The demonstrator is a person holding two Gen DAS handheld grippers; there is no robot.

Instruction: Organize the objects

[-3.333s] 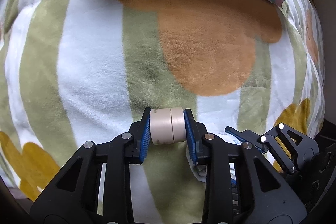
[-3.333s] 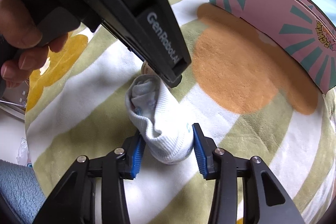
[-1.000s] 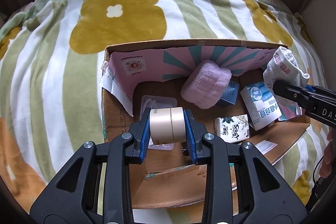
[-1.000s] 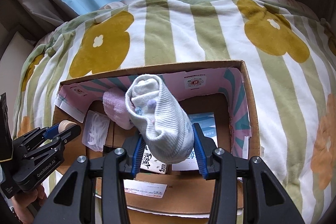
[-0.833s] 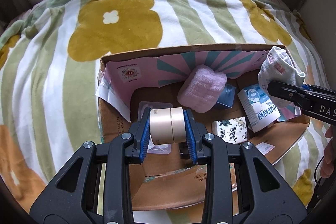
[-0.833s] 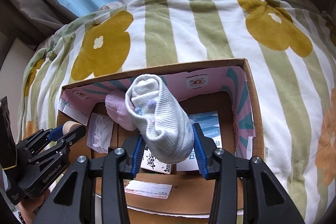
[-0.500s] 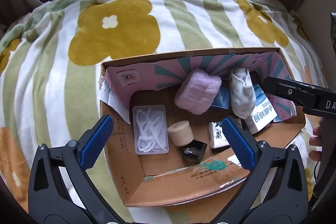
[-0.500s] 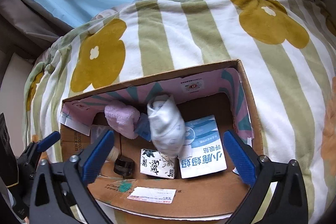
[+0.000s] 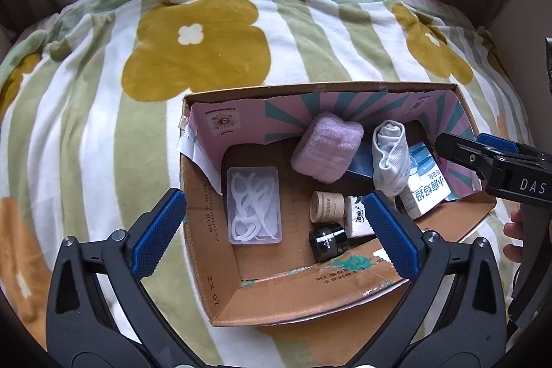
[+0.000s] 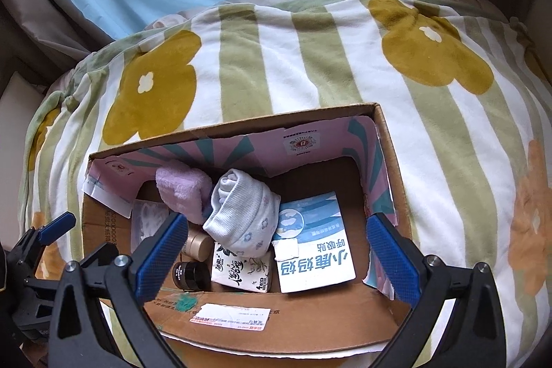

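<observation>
An open cardboard box point(image 9: 220, 295) point(image 10: 345, 323) sits on a flowered blanket. Inside it lie a beige tape roll point(image 9: 327, 206) point(image 10: 198, 246) and a rolled white sock point(image 9: 390, 161) point(image 10: 243, 216), the sock resting against a pink towel point(image 9: 327, 152) point(image 10: 181, 190). My left gripper point(image 9: 276, 233) hangs above the box, jaws wide open with nothing between them. My right gripper point(image 10: 276, 259) also stands wide open and empty over the box. One of its fingers point(image 9: 483, 154) shows at the right edge of the left wrist view.
The box also holds a clear case of floss picks point(image 9: 253, 206), a small black jar point(image 9: 327, 241) point(image 10: 188, 275), a tissue pack point(image 10: 241, 268) and a blue-white packet point(image 10: 312, 244). The striped blanket point(image 9: 103, 126) surrounds the box. A person's fingertips point(image 9: 512, 237) show at the right.
Both grippers opened wide. The tape roll dropped from the left gripper and the sock from the right gripper; both now lie inside the box.
</observation>
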